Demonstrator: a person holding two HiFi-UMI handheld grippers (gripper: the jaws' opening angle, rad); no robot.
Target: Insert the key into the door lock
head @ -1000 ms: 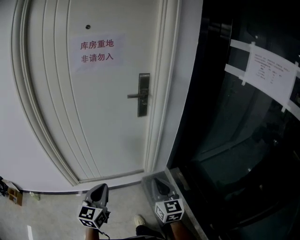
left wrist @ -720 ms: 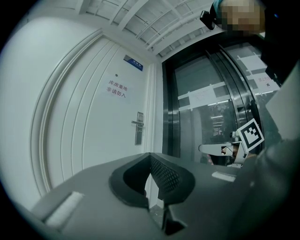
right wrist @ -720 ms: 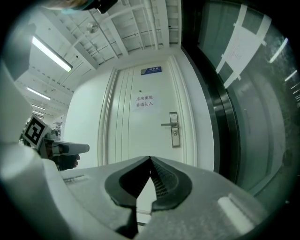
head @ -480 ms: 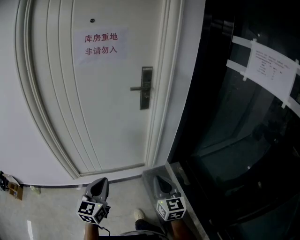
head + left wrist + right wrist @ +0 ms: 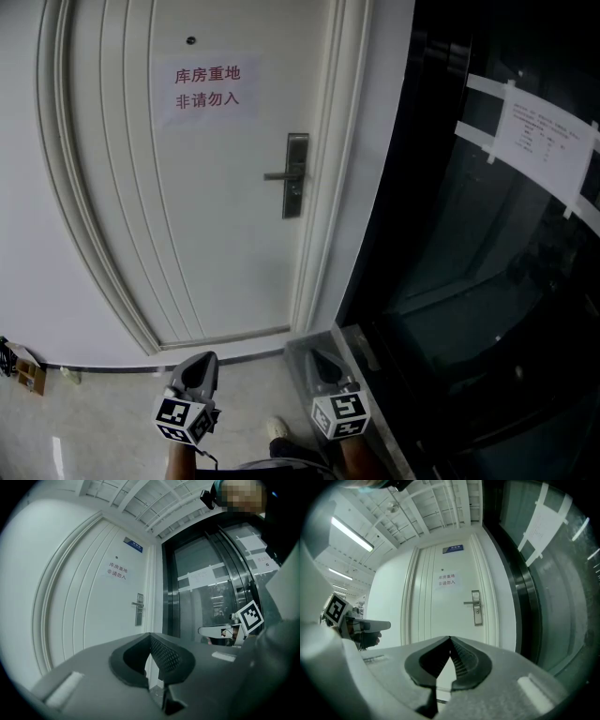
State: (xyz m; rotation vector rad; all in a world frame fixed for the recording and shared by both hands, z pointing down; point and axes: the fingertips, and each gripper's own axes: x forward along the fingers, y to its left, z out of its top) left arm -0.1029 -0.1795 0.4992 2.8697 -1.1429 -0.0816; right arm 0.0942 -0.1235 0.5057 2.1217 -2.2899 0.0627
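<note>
Only the framing has shifted since a second ago: the door lock (image 5: 294, 187) and the red-lettered notice (image 5: 208, 86) now sit a little higher and further right in the head view, while both tongs stay low at the picture's bottom edge, above the floor (image 5: 94, 422).

The left tongs (image 5: 200, 367) are clenched, tips meeting, with nothing showing between them. The right tongs (image 5: 323, 364) are clenched the same way. No key shows in any view (if a thin blade is pinched in there, the frames do not reveal it), so I cannot say where the key is. The lock plate with its lever handle (image 5: 278, 174) is on the right side of the white door (image 5: 225, 244), well apart from both tongs, with the dark glass wall (image 5: 469, 281) to its right.

The step in hand looks like the approach, with insertion not yet begun. To do it well, I would confirm the key is gripped firmly and pointing forward, then carry the tongs up to the keyhole under the lever. I would square up before pushing and go in straight, without forcing.
</note>
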